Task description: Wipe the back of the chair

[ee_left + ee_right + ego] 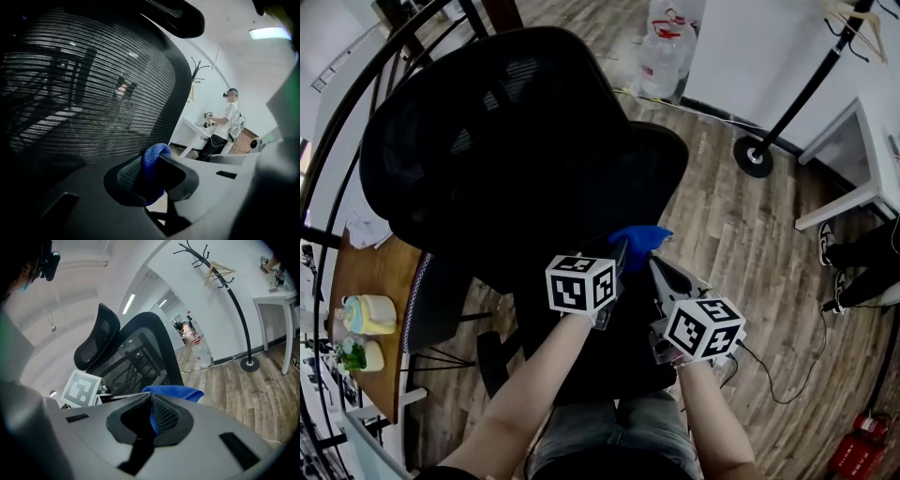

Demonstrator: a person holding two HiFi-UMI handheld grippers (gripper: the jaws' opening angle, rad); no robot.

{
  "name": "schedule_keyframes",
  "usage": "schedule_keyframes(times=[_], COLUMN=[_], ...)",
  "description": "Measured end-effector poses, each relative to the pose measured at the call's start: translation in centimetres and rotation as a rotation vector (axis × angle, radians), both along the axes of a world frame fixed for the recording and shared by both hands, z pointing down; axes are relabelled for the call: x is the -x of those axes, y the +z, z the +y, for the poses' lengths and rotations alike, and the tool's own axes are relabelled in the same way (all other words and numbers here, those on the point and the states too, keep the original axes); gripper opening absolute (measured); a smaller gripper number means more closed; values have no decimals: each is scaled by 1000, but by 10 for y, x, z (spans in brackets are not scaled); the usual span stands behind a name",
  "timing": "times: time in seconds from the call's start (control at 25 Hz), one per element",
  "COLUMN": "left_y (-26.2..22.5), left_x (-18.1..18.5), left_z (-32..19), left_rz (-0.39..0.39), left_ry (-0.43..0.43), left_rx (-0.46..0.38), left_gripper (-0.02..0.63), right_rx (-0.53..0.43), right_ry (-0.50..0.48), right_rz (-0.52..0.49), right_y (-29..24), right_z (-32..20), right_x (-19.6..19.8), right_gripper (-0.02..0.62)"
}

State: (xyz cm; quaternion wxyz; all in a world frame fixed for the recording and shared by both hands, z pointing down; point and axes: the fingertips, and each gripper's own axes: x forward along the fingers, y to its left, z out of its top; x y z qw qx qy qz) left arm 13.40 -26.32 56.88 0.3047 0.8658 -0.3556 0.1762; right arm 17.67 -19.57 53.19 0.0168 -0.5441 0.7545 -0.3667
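The black mesh office chair stands just in front of me with its back toward the grippers. A blue cloth is bunched beside the lower right part of the chair back. My left gripper is shut on the blue cloth, close against the mesh. My right gripper is also shut on the blue cloth, just to the right of the left one. In the right gripper view, the chair and its headrest rise behind the left gripper's marker cube.
A wooden table with cups stands at the left. A coat rack base, water bottles and a white desk stand on the wood floor to the right. Another person stands by that desk.
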Motion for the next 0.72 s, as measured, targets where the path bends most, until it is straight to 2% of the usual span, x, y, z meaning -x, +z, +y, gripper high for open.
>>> schedule_keyframes(times=[0.32,0.72], left_y=[0,1], left_x=[27,87], left_z=[-1,-4], left_rz=[-5,-11], left_ry=[-55,-162], left_rx=[-19,-15], left_gripper=[66,66], right_rx=[-28,-20], right_ry=[-16,-73], right_rz=[9,12], right_y=[-8,-8], right_z=[-8,-10], right_x=[20,60], right_gripper=[29,29])
